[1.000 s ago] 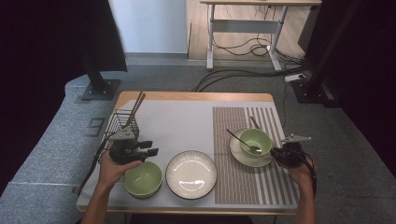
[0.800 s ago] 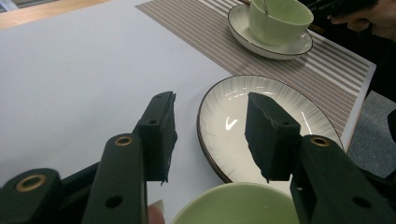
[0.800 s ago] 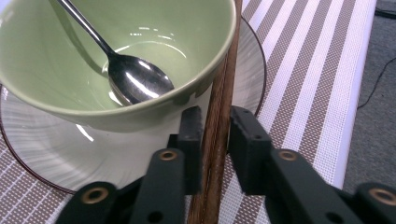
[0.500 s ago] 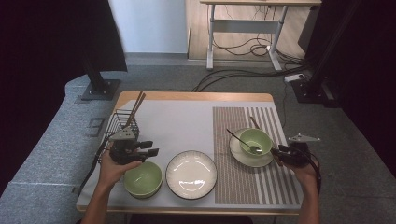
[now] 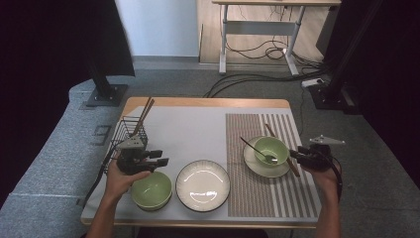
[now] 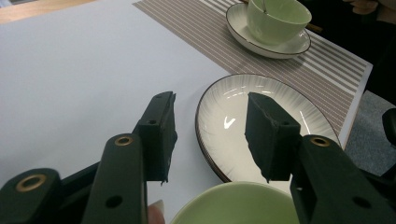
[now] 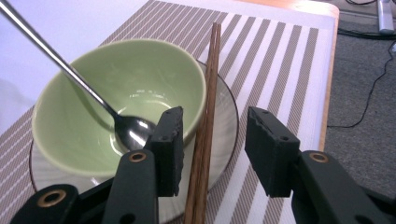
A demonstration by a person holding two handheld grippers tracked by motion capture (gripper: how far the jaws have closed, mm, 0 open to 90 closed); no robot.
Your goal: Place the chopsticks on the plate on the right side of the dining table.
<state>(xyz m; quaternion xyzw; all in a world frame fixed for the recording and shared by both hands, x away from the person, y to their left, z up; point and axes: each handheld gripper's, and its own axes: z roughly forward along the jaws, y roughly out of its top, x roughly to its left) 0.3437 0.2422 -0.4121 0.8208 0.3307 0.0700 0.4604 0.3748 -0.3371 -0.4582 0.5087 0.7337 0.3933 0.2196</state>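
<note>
The tabletop [image 5: 198, 121], spread with a white sheet and a striped placemat [image 5: 270, 173], is being laid for a meal, and the step in hand looks like the setting-down of the chopsticks [image 7: 205, 126]: the pair lies across the right rim of the saucer [image 5: 250, 161], just beside the green bowl [image 7: 116, 93] that stands on it, between the open jaws of the right hand-held gripper [image 7: 212, 140]. Those jaws have just been opening, and their pads stand clear of the wood on both sides, so the pair seems freshly let go. The next move, as I judge it, calls for drawing this gripper straight back without nudging the sticks, which rest half on the rim and could roll. The left hand-held gripper [image 6: 210, 135] hovers with its jaws apart and nothing between them, above the near green bowl [image 5: 151, 191] and the edge of the white plate [image 6: 261, 116]; it could fetch more from the wire basket [image 5: 130, 131], where further chopsticks [image 5: 144, 111] stand upright. By count: one basket, one large white plate, one saucer, two green bowls, one pair of chopsticks laid out, at least one more pair in the basket, and one metal spoon [image 7: 70, 72] leaning in the far bowl.
</note>
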